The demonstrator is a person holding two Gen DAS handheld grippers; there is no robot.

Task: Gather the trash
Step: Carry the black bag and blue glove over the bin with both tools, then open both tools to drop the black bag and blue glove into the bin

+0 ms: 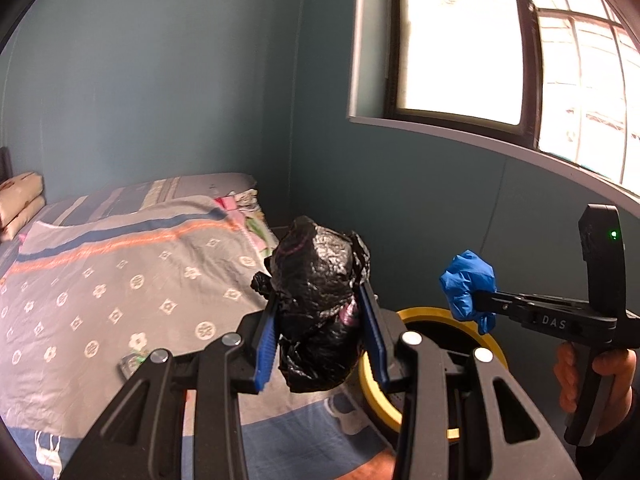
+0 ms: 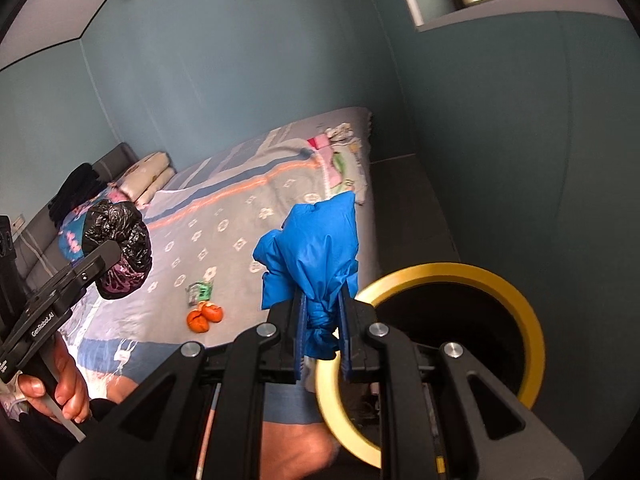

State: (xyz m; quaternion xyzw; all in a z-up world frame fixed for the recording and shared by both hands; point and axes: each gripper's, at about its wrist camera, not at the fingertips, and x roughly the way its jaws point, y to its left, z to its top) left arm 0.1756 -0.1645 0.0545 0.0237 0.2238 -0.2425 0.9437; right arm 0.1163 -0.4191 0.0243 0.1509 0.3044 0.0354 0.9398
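1. The left gripper (image 1: pixel 324 332) has its blue-padded jaws pinching a crumpled black plastic bag (image 1: pixel 320 280). The bag is bunched into a glossy, wrinkled lump, with a bit of pink showing near its lower right side.
2. The bag bulges above and below the jaws and is held in the air over the edge of the bed (image 1: pixel 120 280), just beside the bin.
3. The right gripper (image 2: pixel 322 332) has its jaws pressed almost together on the twisted neck of a crumpled blue plastic bag (image 2: pixel 316 248). The blue bag puffs out above the jaws in smooth, shiny folds, and its knotted tail hangs between them.
4. From the left wrist view, the blue bag (image 1: pixel 466 284) is held up in front of the teal wall, above and to the right of the bin's rim.
5. The trash bin (image 2: pixel 532 320) has a yellow ring around a dark round opening. It stands on the floor beside the bed, below both grippers.
6. Pieces of orange peel (image 2: pixel 205 316) lie on the grey patterned bedspread, touching each other, with a small green-and-white wrapper (image 2: pixel 199 292) just beside them.
7. A hand (image 2: pixel 66 380) grips the handle of the left gripper at the lower left of the right wrist view; another hand (image 1: pixel 576 372) holds the right gripper's handle in the left wrist view.
8. Pillows (image 2: pixel 148 178) rest at the head of the bed.
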